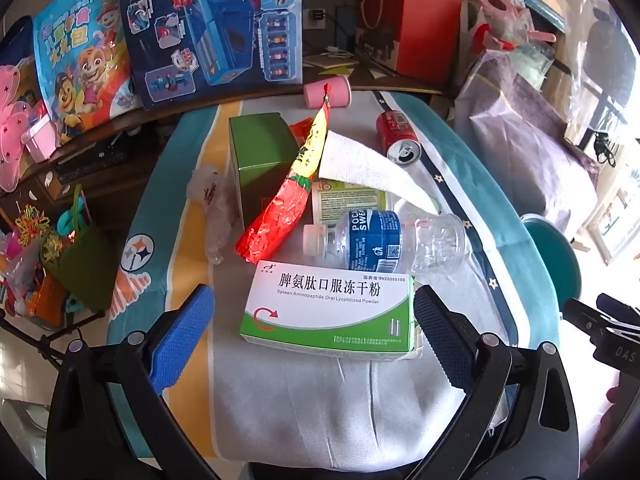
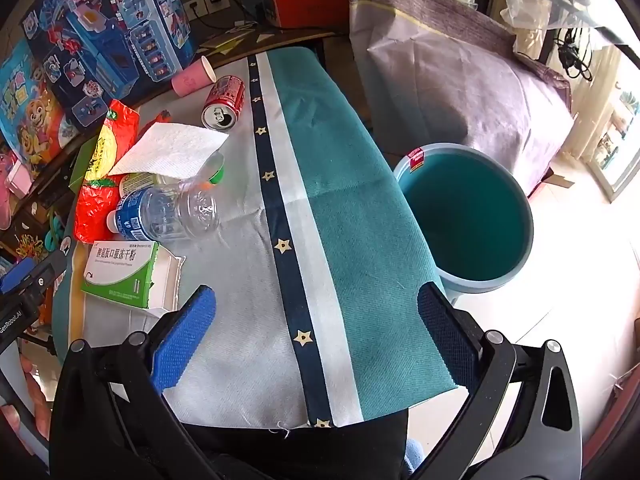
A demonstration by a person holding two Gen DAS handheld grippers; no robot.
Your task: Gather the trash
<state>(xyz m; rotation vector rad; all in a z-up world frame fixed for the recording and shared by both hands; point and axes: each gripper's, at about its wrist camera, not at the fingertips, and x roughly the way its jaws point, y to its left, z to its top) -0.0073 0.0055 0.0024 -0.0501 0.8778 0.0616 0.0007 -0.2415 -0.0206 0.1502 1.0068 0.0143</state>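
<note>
Trash lies on a cloth-covered table (image 1: 304,396): a white and green medicine box (image 1: 328,308) (image 2: 122,270), a clear plastic bottle (image 1: 384,242) (image 2: 168,212) on its side, a red and yellow snack bag (image 1: 288,196) (image 2: 102,176), a white paper napkin (image 1: 368,168) (image 2: 172,152), a red soda can (image 1: 398,136) (image 2: 224,102), a pink paper cup (image 1: 328,93) (image 2: 194,76) and a green carton (image 1: 260,156). My left gripper (image 1: 316,328) is open, its blue pads on either side of the medicine box, not touching. My right gripper (image 2: 316,332) is open above bare cloth. A blue bin (image 2: 468,216) stands on the floor beside the table's right edge.
Toy boxes (image 1: 212,24) and a cartoon bag (image 1: 80,64) lean behind the table. A red gift bag (image 1: 408,20) and a grey-covered bundle (image 2: 460,68) sit at the back right. A crumpled clear wrapper (image 1: 212,204) lies left of the green carton. The other gripper (image 2: 24,284) shows at the left edge.
</note>
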